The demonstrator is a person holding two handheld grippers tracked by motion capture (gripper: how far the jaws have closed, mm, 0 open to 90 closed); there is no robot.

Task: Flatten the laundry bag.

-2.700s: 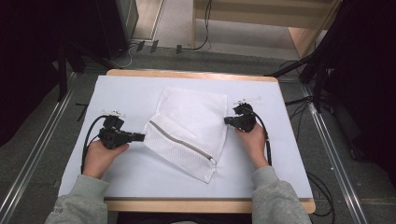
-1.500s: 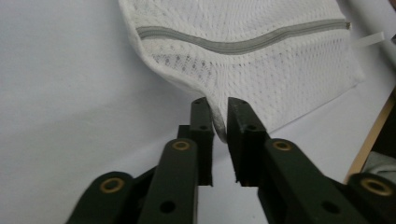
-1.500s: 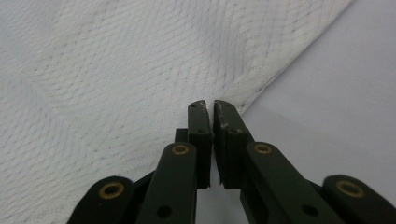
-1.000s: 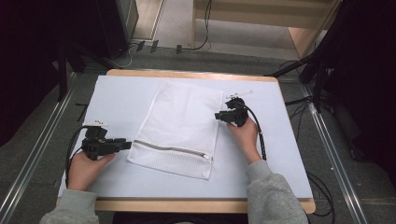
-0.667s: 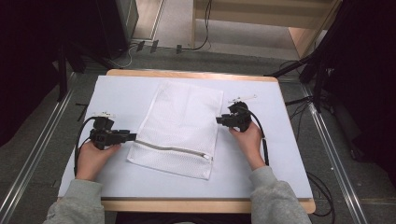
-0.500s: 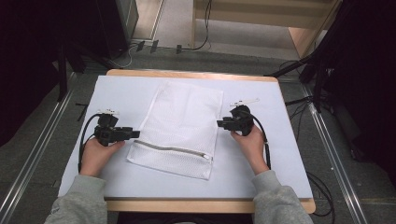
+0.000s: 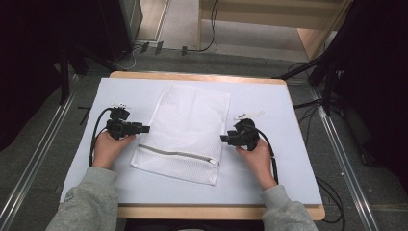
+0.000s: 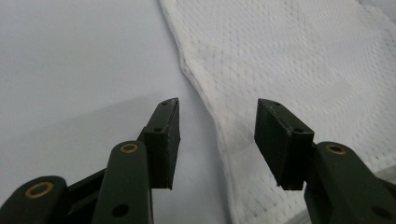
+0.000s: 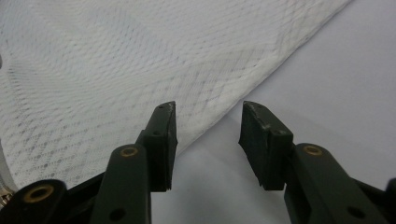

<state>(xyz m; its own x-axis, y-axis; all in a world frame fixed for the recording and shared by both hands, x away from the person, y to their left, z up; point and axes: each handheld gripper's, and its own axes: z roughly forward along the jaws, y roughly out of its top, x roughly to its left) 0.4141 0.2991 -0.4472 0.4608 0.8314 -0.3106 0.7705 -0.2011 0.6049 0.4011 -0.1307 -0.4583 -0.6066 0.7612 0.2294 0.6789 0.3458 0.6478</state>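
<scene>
A white mesh laundry bag (image 7: 187, 125) lies flat across the middle of the table, its zipper (image 7: 178, 155) running near the front end. My left gripper (image 7: 146, 128) is at the bag's left edge, pointing right. Its jaws have just been opening and stand open; the bag's seam (image 8: 219, 135) lies below the gap, not pinched. My right gripper (image 7: 223, 138) is at the bag's right edge, pointing left. Its jaws have also just been opening, with the mesh bag's edge (image 9: 219, 112) under them and nothing gripped.
A white sheet (image 7: 279, 106) covers the wooden table (image 7: 216, 211). Black cables trail from both grippers across it. Metal rails (image 7: 341, 144) run along the floor on both sides, and dark stands and more cables sit beyond the far edge.
The bag, crumpled and slanted at first, now lies spread flat. My left hand moved up and right to the bag's left edge. My right hand slid nearer along the right edge.
</scene>
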